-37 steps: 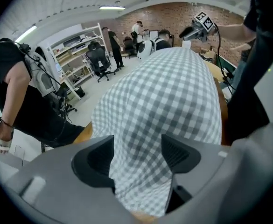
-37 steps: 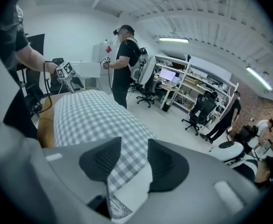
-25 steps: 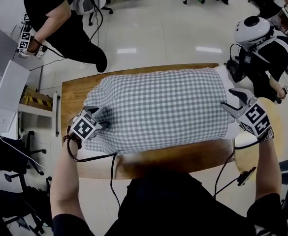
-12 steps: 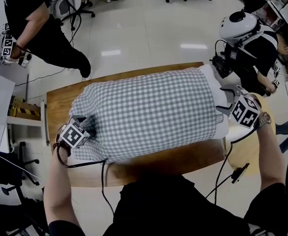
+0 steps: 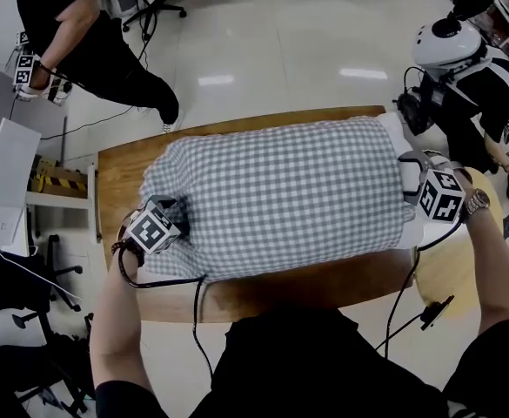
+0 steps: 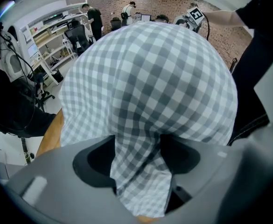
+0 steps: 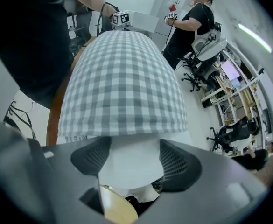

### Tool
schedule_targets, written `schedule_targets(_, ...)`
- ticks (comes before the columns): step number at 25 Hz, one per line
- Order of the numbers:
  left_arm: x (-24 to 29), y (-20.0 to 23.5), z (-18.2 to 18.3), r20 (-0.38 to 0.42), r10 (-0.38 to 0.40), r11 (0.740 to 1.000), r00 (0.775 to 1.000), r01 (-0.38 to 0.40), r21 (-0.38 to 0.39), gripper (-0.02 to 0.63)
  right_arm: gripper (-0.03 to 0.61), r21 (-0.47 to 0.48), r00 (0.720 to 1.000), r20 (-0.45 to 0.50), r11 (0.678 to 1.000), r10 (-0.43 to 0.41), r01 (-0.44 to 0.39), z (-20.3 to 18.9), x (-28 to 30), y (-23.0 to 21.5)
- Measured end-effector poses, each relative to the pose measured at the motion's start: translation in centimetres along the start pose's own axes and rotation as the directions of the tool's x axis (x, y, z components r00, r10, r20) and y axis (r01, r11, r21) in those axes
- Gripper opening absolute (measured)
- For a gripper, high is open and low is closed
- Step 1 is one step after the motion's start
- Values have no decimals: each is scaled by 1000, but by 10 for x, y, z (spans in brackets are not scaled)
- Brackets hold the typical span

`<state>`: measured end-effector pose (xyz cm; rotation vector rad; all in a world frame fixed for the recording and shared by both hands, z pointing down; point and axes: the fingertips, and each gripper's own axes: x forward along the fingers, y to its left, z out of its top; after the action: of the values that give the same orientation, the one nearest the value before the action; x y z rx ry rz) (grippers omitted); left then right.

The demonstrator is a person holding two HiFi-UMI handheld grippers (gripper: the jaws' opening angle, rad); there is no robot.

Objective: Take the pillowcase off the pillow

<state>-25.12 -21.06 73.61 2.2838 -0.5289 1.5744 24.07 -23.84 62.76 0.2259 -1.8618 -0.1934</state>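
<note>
Left gripper (image 5: 172, 207) first: we are holding it at the near left corner of the pillow, pointing steeply down, and its 2 jaws are pinching a bunched fold of the grey-and-white checked pillowcase (image 5: 280, 194). The jaws have just been closing a little further, and in the left gripper view the gathered cloth is filling the gap between the pads and hanging out below them.

Moving right, the pillowcase is lying flat along the wooden table (image 5: 306, 287) and covering nearly all of the pillow. The table's bare top is showing along the near edge and at the far left corner.

At the right end the white pillow (image 7: 131, 146) is sticking out of the pillowcase's open hem, and we are seeing 1 printed line along that hem in the right gripper view.

We are bringing the right gripper (image 5: 411, 175) onto this exposed end, pointing down. Its jaws have just been opening and are standing wide, 1 ribbed pad on each side of the white pillow end. The pillow is sitting between them, and the pads are not squeezing it.
</note>
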Motion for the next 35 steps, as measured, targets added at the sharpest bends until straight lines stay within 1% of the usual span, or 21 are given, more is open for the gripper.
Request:
schedule_targets(3, 2, 1, -2, 16, -8, 1000, 1000, 8, -7, 291, 326, 19, 1000, 10, 1000, 15, -16, 2, 8, 0)
schedule_targets(7, 17, 4, -5, 36, -10, 1000, 999, 11, -19, 272, 284, 67, 999, 35, 997, 21, -23, -1, 28, 2)
schedule_targets(10, 23, 5, -6, 29, -19, 1000, 999, 19, -16, 236, 247, 101, 998, 56, 995, 11, -17, 0, 36, -1)
schedule_targets(13, 34, 9, -10, 26, -4, 1000, 1000, 5, -16, 169, 205, 137, 997, 81, 991, -14, 3, 0, 42, -6)
schedule_targets(16, 45, 7, -16, 30, 15, 999, 999, -14, -34, 90, 147, 160, 993, 106, 986, -52, 35, -2, 48, -4)
schedule_targets(19, 42, 4, -15, 47, 49, 998, 998, -47, -40, 14, 109, 172, 989, 114, 983, -92, 71, -4, 42, -2)
schedule_targets(22, 32, 7, -15, 54, 78, 996, 995, -75, -46, 8, 71, 177, 986, 108, 979, -126, 106, -2, 34, -7)
schedule_targets(25, 24, 15, -17, 63, 121, 991, 991, -116, -67, 8, 37, 172, 982, 97, 975, -161, 143, 2, 29, -15)
schedule_targets(27, 15, 20, -16, 81, 165, 984, 983, -158, -87, 6, 25, 174, 979, 91, 971, -183, 165, 4, 24, -18)
schedule_targets(30, -5, 26, -21, 111, 241, 964, 964, -224, -144, 6, 18, 183, 972, 85, 963, -218, 200, 6, 12, -18)
schedule_targets(32, -22, 30, -25, 136, 289, 945, 948, -260, -197, 5, 15, 183, 965, 84, 955, -250, 231, 8, 1, -18)
schedule_targets(35, -51, 38, -28, 165, 365, 909, 916, -311, -279, 5, 14, 181, 953, 83, 945, -292, 274, 11, -17, -20)
